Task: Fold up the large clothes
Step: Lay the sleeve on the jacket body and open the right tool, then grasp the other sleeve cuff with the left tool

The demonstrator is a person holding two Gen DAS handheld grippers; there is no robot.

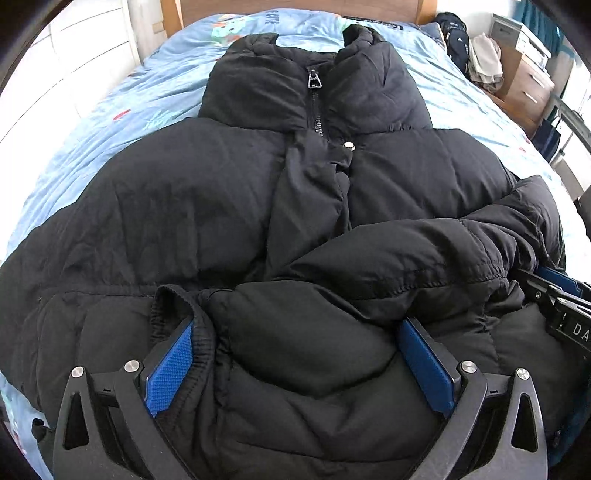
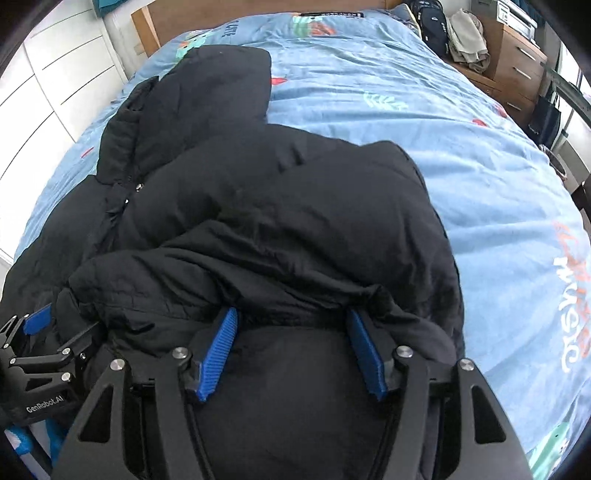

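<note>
A black quilted puffer jacket (image 1: pixel 229 192) lies front-up on a bed covered by a light-blue printed duvet (image 2: pixel 424 122), its collar toward the wooden headboard (image 2: pixel 192 18) and its hem at the near edge of the bed. The front zip (image 1: pixel 316 107) is closed up to the collar, with a metal snap button (image 1: pixel 349 146) just below the zip's lower visible end. One padded sleeve (image 1: pixel 424 254) is folded across the lower front of the jacket, running from the right side of the left wrist view toward the middle.

The left gripper (image 1: pixel 299 365), black with blue ribbed pads (image 1: pixel 171 373), stands over the hem. Its jaws are spread wide. An elastic ribbed cuff (image 1: pixel 184 321) drapes over the left-hand pad, and bulging fabric lies between the two pads without being pinched flat; the pads do not visibly clamp it.

The right gripper (image 2: pixel 293 354) sits on the folded sleeve near the same edge of the bed. Its jaws are parted, with puffed black fabric between them; whether the pads press on the fabric cannot be told.

Beyond the far right corner of the bed stand a wooden chest of drawers (image 2: pixel 517 74) and a dark backpack (image 1: pixel 456 37). White panelled cupboard doors (image 2: pixel 55 74) line the left side of the bed.
</note>
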